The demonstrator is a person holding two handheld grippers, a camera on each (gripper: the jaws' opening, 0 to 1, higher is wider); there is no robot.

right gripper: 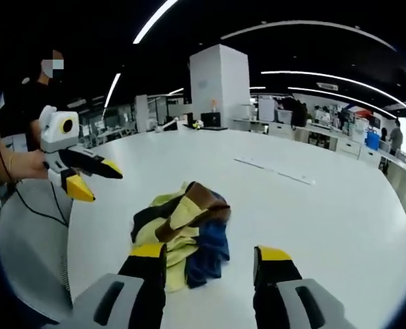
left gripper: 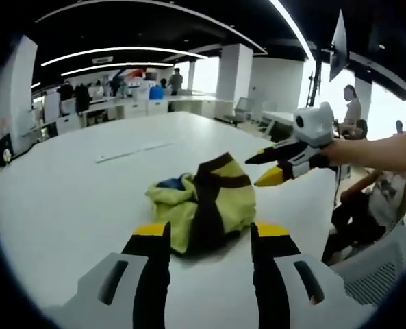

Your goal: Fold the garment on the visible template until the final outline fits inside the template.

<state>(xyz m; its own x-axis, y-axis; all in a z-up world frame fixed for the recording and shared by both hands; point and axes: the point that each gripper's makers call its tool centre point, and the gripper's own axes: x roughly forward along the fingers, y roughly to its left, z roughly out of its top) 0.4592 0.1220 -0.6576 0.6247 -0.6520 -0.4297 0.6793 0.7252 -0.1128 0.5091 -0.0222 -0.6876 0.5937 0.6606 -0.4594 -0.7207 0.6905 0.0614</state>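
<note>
Left gripper held low over the near side of the white table, jaws spread wide, yellow tips apart with nothing between them, aimed at the garment. Right gripper reaching in from the table's far side on a bare forearm, hovering above and just beside the cloth, its pointed yellow-tipped jaws parted and empty. In the right gripper view, right gripper likewise gaping, no grip on anything, the left gripper raised off the table edge across from it. Garment bunched in a soft crumpled heap near the middle of the round table: yellow-green fabric with dark brown bands and a blue patch, creased and folded over itself. Smooth, glossy tabletop.
</note>
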